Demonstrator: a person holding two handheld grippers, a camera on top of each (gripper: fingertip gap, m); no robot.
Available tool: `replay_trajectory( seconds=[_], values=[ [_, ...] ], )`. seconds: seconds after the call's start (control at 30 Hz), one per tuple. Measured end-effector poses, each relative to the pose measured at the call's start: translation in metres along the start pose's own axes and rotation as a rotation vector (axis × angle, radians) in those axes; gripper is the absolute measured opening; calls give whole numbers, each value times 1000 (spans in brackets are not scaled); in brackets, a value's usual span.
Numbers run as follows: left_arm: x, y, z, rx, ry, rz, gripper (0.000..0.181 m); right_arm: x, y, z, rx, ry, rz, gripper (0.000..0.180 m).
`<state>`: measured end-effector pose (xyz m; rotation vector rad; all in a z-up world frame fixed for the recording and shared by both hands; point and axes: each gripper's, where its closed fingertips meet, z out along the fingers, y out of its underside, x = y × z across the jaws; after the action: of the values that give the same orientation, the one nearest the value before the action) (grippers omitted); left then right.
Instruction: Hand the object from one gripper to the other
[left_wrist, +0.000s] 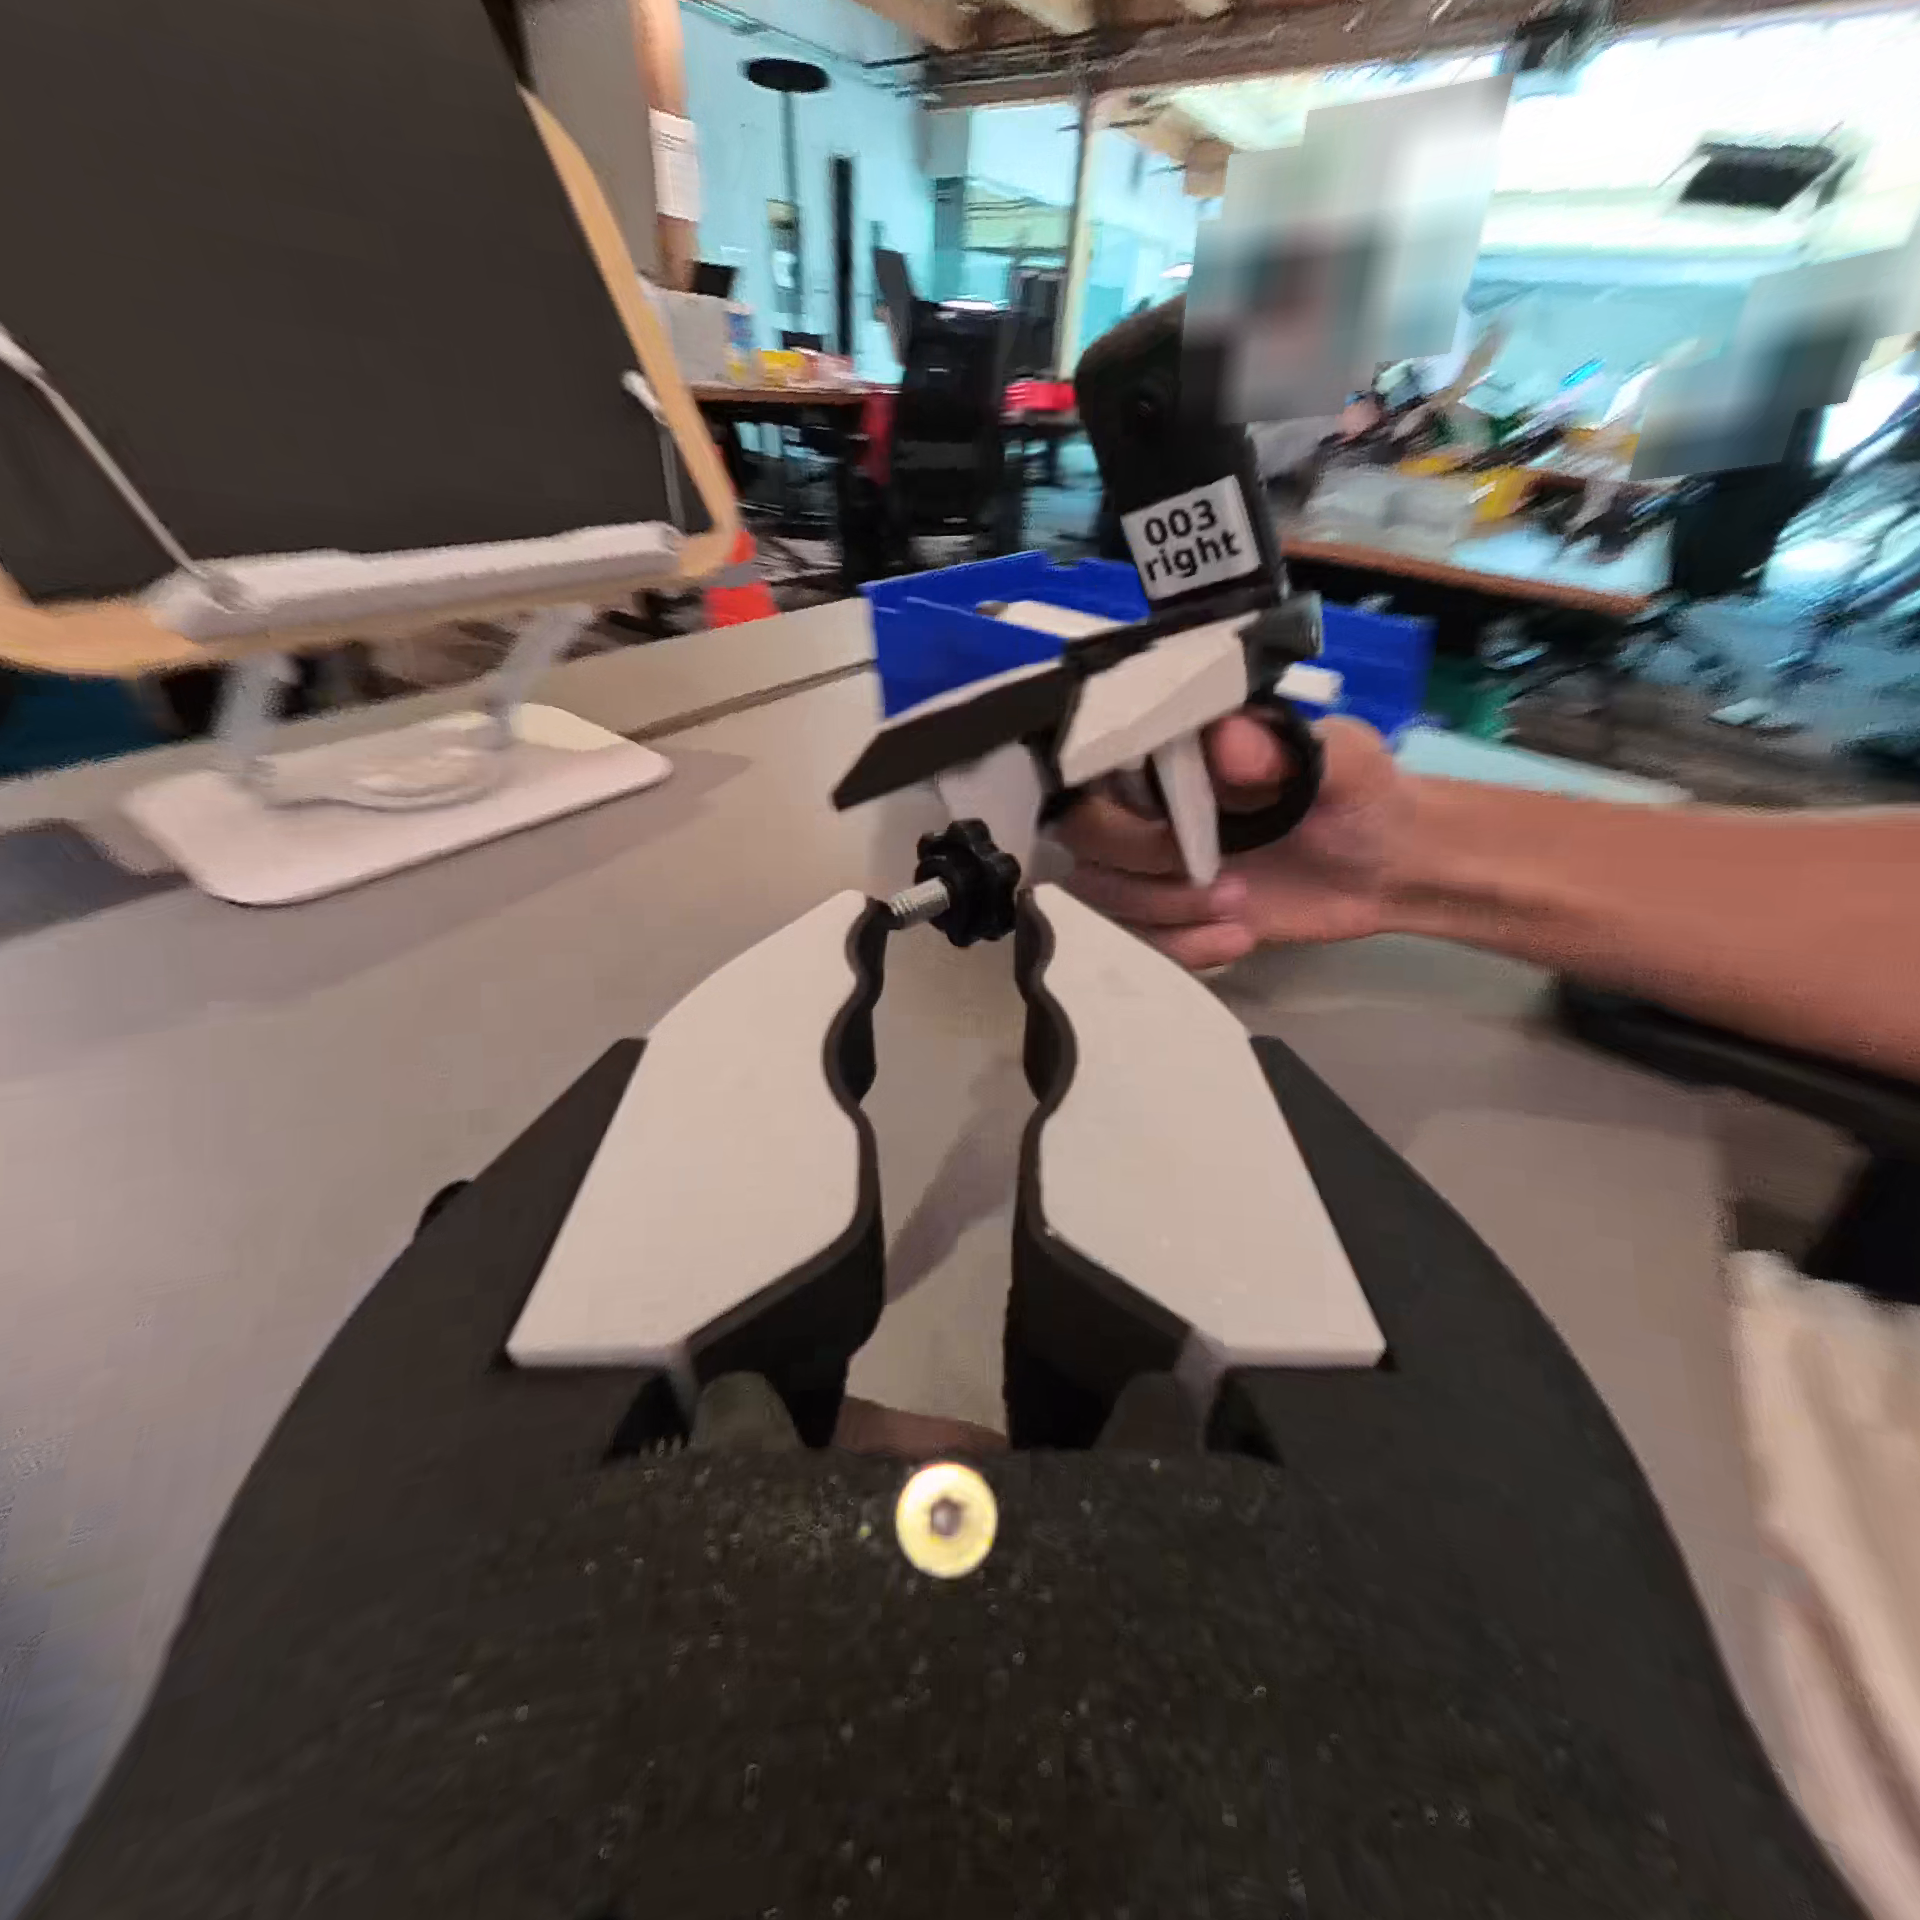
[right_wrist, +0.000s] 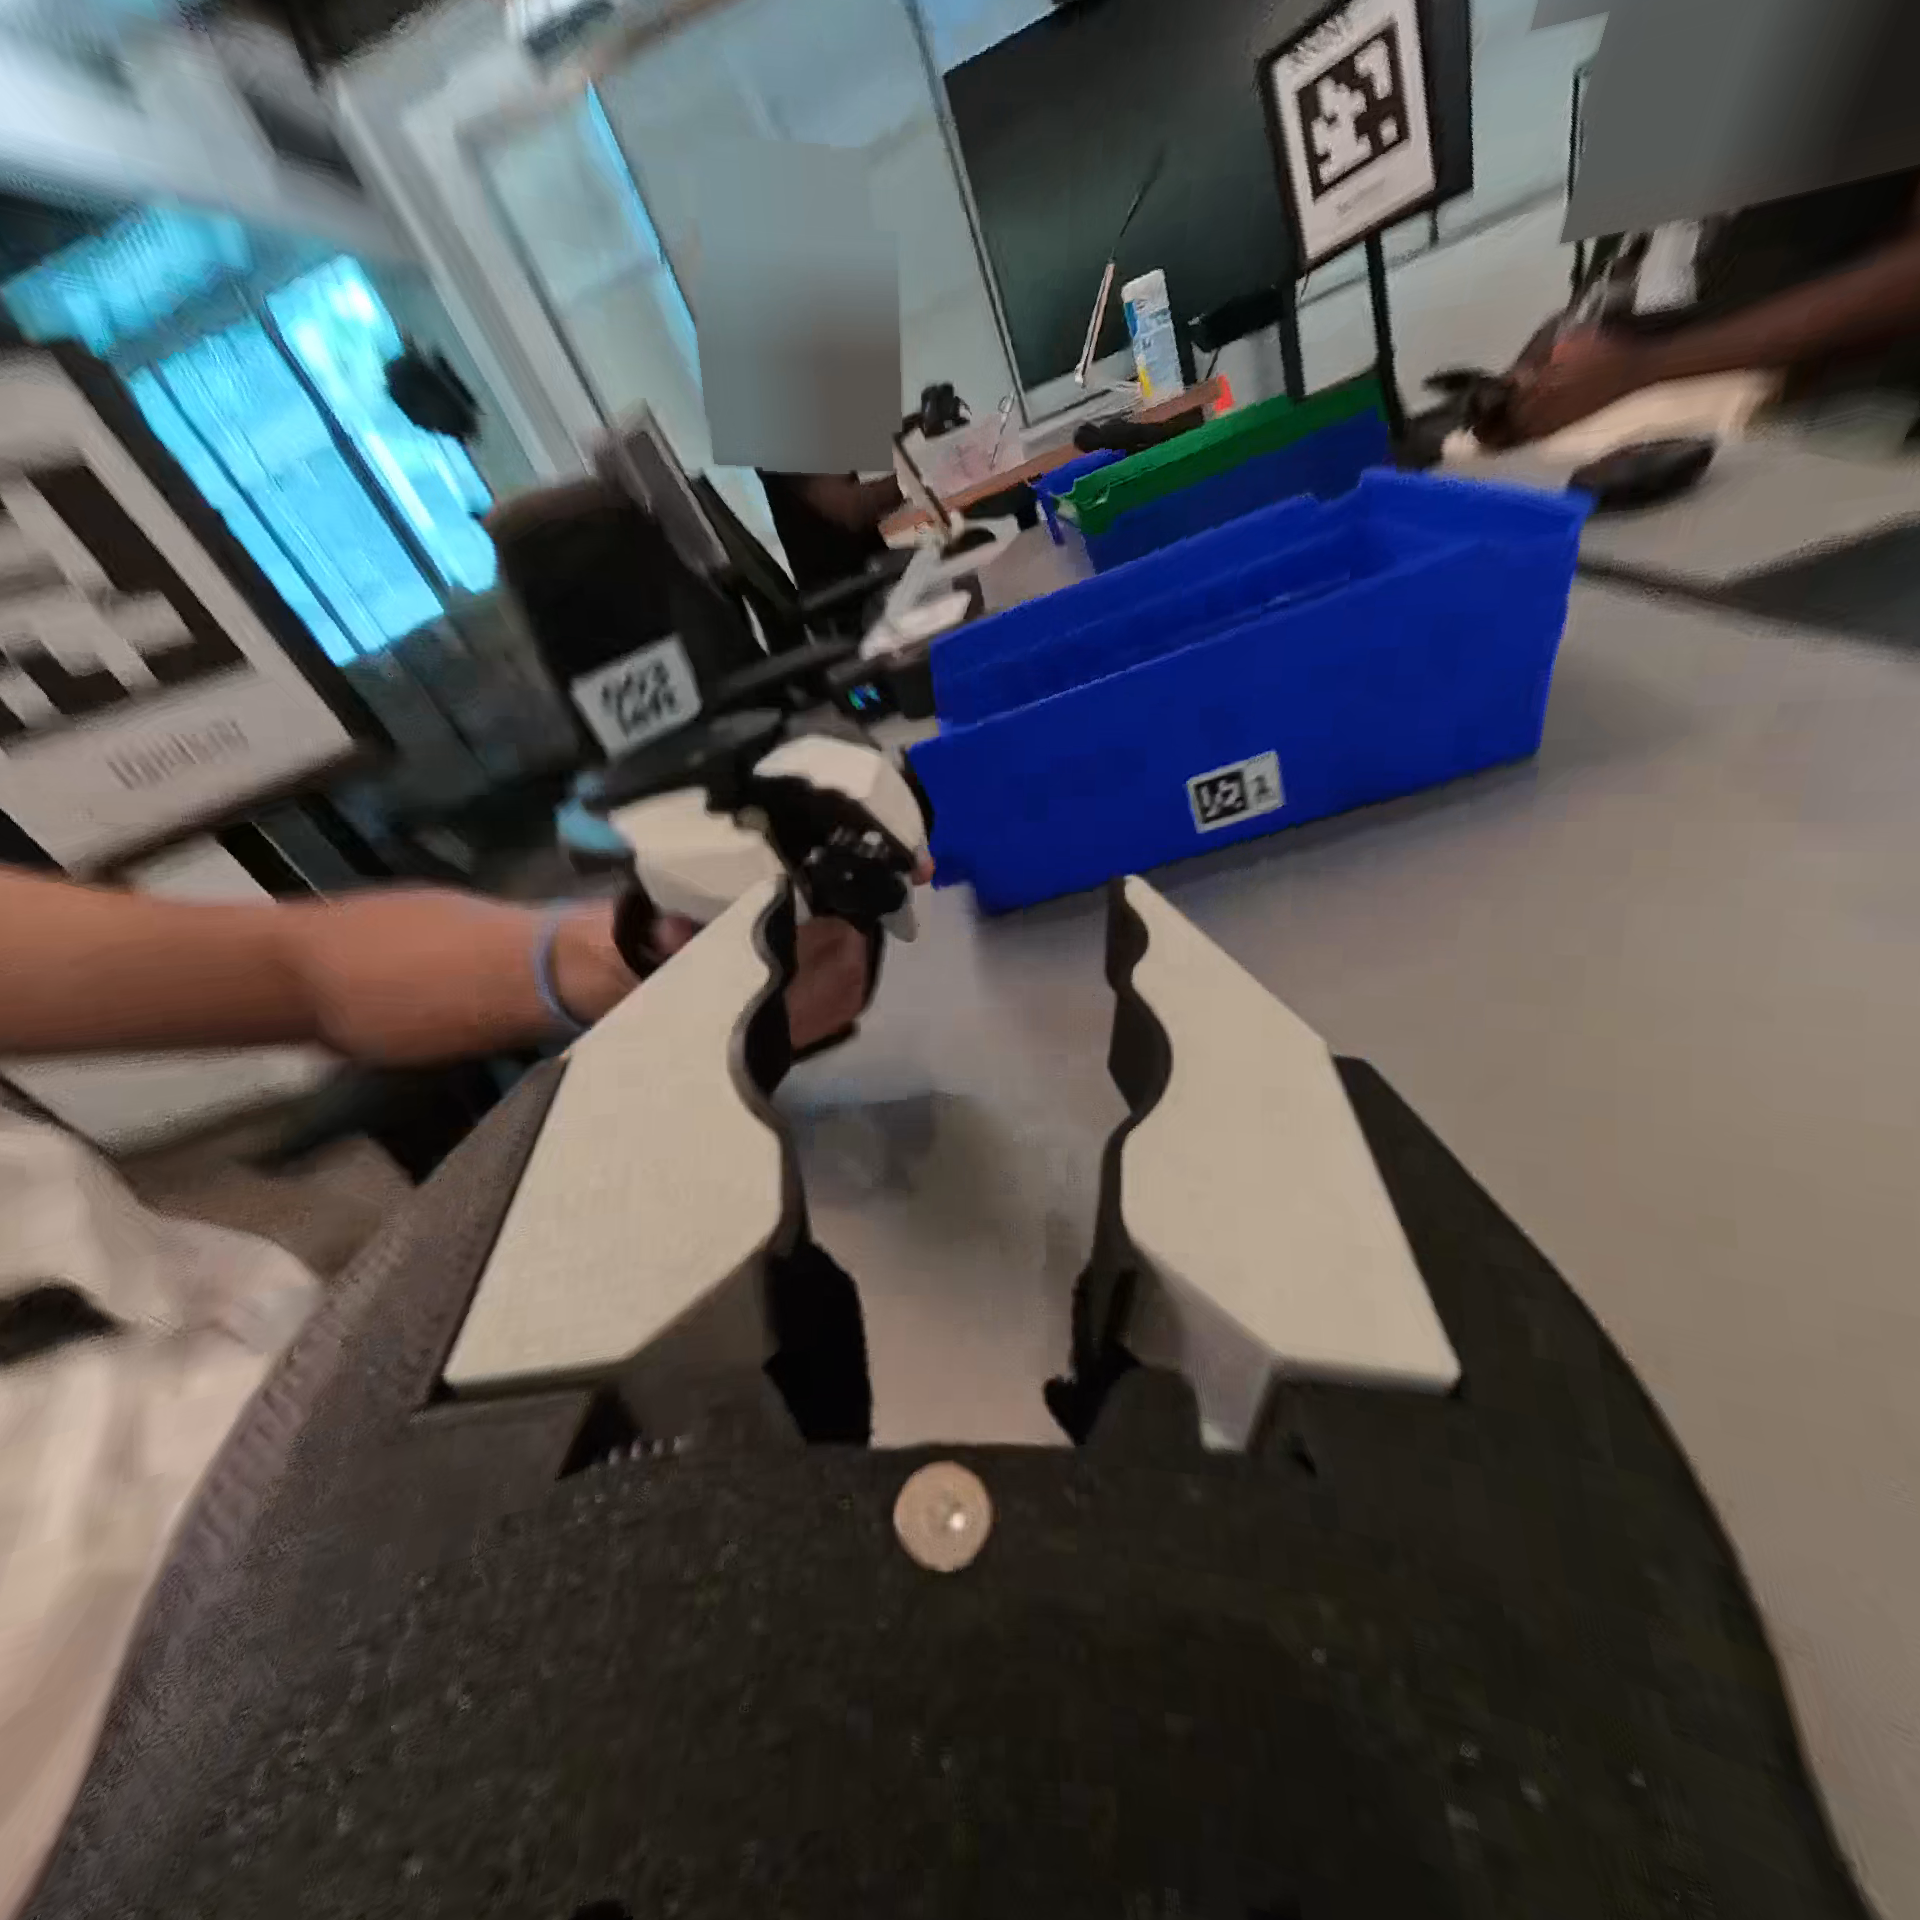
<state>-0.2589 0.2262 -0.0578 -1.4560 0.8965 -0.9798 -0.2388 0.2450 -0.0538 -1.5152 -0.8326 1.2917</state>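
The object is a black star-shaped knob with a silver threaded stud. My left gripper is shut on it at the fingertips: the stud end rests against the left finger and the knob against the right finger. It is held above the grey table. My right gripper is open and empty. In the left wrist view it hovers just above and behind the knob, held by a hand. In the right wrist view the left gripper with the black knob is just beyond my left fingertip.
A blue bin stands on the table right behind the grippers and also shows in the left wrist view. A green bin stands farther back. A dark screen on a white stand is at the left. Another person's arm reaches in at far right. My left and right fingertips are right by each other.
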Motion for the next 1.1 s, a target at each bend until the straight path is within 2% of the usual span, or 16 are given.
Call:
replay_trajectory(
  seconds=[0.13,0.23,0.27,0.3,0.37,0.47,0.53,0.57,0.73,0.77,0.83,0.9,0.97,1.03,1.1],
  values=[
    [4,2,0,6,121,-178,23,-5,14,1,-157,188,-598,59],
    [1,10,2,-39,145,-258,23,-11,10,3,-168,386,-960,53],
    [0,15,3,-64,152,-299,23,-17,14,6,-195,399,-1076,45],
    [1,18,4,-81,177,-338,23,-17,21,10,-261,404,-1136,46],
    [1,21,5,-90,195,-384,23,-19,34,18,-327,394,-1185,54],
    [3,22,5,-101,210,-391,23,-17,40,23,-349,413,-1244,51],
    [4,23,4,-110,217,-383,23,-14,38,22,-352,448,-1266,42],
    [4,24,5,-115,216,-377,23,-12,34,21,-336,479,-1276,27],
    [6,25,6,-112,222,-362,24,-11,32,18,-354,475,-1277,24],
    [5,24,5,-103,219,-361,25,-12,31,19,-355,476,-1274,24],
    [0,19,1,-65,192,-358,45,-12,24,17,-350,488,-1261,24],
    [-4,9,-8,-4,181,-389,53,-9,1,5,-330,552,-1257,24],
    [-7,-1,-18,60,201,-464,52,-8,-42,-17,-278,640,-1191,24],
    [-10,-6,-24,97,201,-502,47,-17,-95,-50,-201,704,-1089,24],
    [-10,-3,-26,81,188,-482,44,-17,-142,-100,-170,809,-952,24]
  ],
)
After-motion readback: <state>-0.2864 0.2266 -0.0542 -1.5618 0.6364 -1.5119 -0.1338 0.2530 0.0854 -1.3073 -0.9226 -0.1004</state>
